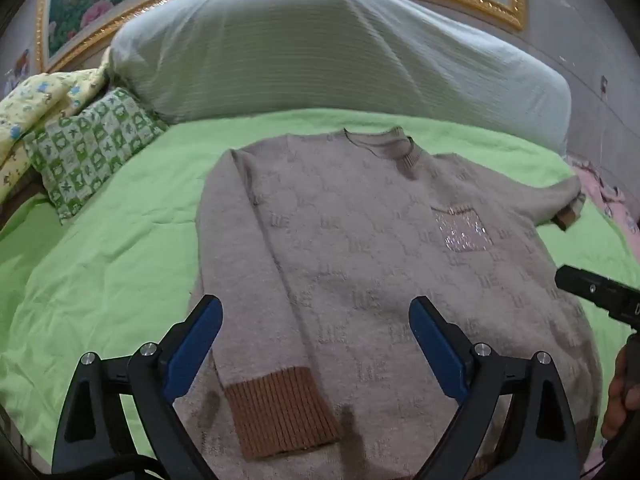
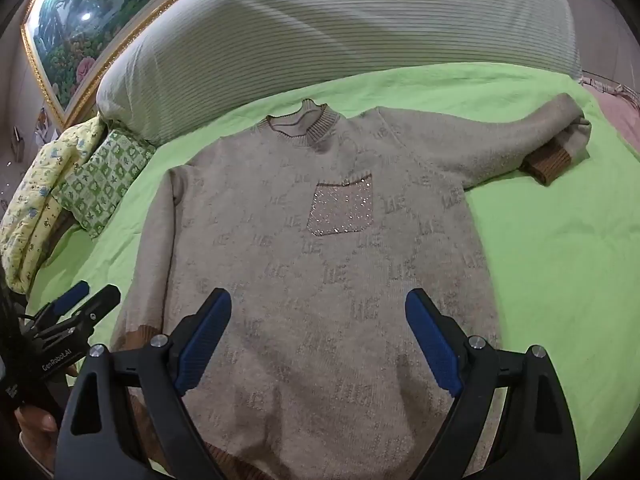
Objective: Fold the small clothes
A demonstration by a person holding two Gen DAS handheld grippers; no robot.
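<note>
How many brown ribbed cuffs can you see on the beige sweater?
2: one brown ribbed cuff lies on the sweater's near edge by the left gripper; the other cuff lies far right on the green sheet.

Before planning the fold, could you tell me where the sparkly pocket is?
In the right wrist view the sparkly pocket sits on the sweater's chest, just below the collar, slightly right of centre.

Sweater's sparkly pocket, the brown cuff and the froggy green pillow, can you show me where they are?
Sparkly pocket (image 2: 342,206), right wrist view, middle of the sequins.
Brown cuff (image 1: 280,410), left wrist view, ribbed sleeve end.
Green pillow (image 1: 88,148), left wrist view, middle of the patterned cover.
</note>
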